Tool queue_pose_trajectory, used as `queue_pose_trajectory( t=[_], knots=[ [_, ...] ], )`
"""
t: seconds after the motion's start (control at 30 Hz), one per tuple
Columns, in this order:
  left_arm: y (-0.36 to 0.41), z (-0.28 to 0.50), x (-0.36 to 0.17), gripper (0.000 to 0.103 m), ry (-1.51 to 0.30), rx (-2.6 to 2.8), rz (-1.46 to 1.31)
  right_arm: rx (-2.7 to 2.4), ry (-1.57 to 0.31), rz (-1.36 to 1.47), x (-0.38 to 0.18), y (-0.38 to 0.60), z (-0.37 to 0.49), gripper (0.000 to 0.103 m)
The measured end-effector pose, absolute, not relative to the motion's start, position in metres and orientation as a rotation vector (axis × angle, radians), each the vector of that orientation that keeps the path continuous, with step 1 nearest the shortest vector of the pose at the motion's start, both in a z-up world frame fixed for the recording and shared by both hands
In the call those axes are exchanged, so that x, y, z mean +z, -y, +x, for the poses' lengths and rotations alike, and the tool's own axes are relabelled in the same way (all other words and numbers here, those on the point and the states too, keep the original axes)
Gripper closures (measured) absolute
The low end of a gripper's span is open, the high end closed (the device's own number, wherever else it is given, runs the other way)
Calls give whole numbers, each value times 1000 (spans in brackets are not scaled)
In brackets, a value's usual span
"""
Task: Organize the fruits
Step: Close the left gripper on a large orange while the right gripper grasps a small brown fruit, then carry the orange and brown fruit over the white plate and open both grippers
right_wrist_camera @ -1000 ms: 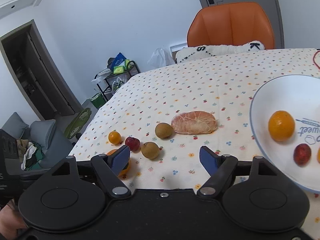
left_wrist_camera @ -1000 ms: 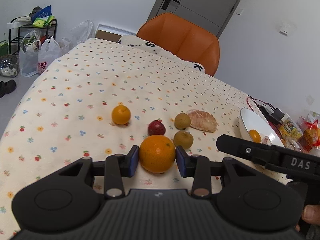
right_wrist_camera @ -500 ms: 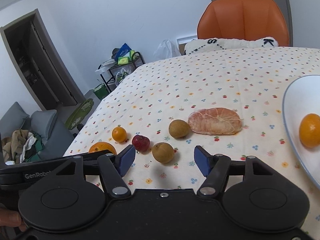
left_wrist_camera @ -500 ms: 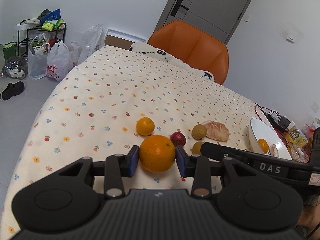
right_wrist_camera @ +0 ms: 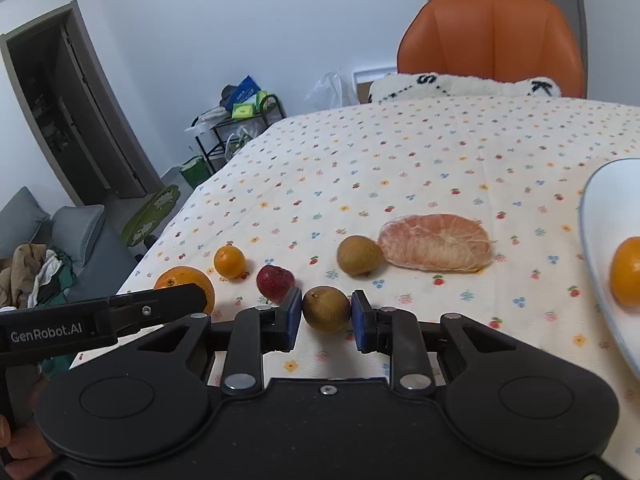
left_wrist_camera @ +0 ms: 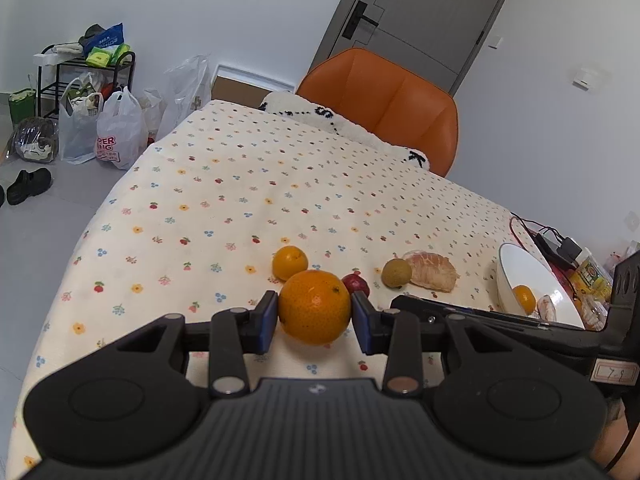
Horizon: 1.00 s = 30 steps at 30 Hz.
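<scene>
The left gripper (left_wrist_camera: 315, 318) clamps the big orange (left_wrist_camera: 314, 306) just above the tablecloth (left_wrist_camera: 240, 184), and the right gripper (right_wrist_camera: 326, 314) pinches a brown fruit (right_wrist_camera: 326, 309), which could roll free if the round skin slips, short of the bowl (right_wrist_camera: 600, 216).

A: How many oranges?
B: Three. A big orange (left_wrist_camera: 314, 307), a small orange (right_wrist_camera: 229, 261) on the cloth, and a bowl orange (right_wrist_camera: 626, 272).

A: Brown fruits?
B: Two: a near brown fruit (right_wrist_camera: 326, 309) and a far brown fruit (right_wrist_camera: 359, 255).

A: Red ones?
B: One red fruit (right_wrist_camera: 275, 282) on the cloth.

A: Peeled?
B: One peeled citrus (right_wrist_camera: 435, 242).

A: Bowls, chairs?
B: One bowl (left_wrist_camera: 516, 270), one chair (left_wrist_camera: 384, 106).

A: Grippers?
B: Two: left gripper (left_wrist_camera: 314, 322), right gripper (right_wrist_camera: 326, 320).
</scene>
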<state>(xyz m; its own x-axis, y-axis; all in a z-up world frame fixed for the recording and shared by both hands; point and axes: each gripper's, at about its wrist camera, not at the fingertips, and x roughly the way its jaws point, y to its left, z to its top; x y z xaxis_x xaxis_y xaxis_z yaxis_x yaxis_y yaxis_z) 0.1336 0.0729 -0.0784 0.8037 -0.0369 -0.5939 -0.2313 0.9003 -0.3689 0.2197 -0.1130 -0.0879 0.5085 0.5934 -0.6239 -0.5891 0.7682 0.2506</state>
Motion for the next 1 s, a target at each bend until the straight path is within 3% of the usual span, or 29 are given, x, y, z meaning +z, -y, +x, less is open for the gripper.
queue_pose_trajectory(
  t=[1.0],
  knots=[
    [27, 175, -47, 65, -608, -74, -323, 552, -618, 118, -46, 230, 213, 78]
  ],
)
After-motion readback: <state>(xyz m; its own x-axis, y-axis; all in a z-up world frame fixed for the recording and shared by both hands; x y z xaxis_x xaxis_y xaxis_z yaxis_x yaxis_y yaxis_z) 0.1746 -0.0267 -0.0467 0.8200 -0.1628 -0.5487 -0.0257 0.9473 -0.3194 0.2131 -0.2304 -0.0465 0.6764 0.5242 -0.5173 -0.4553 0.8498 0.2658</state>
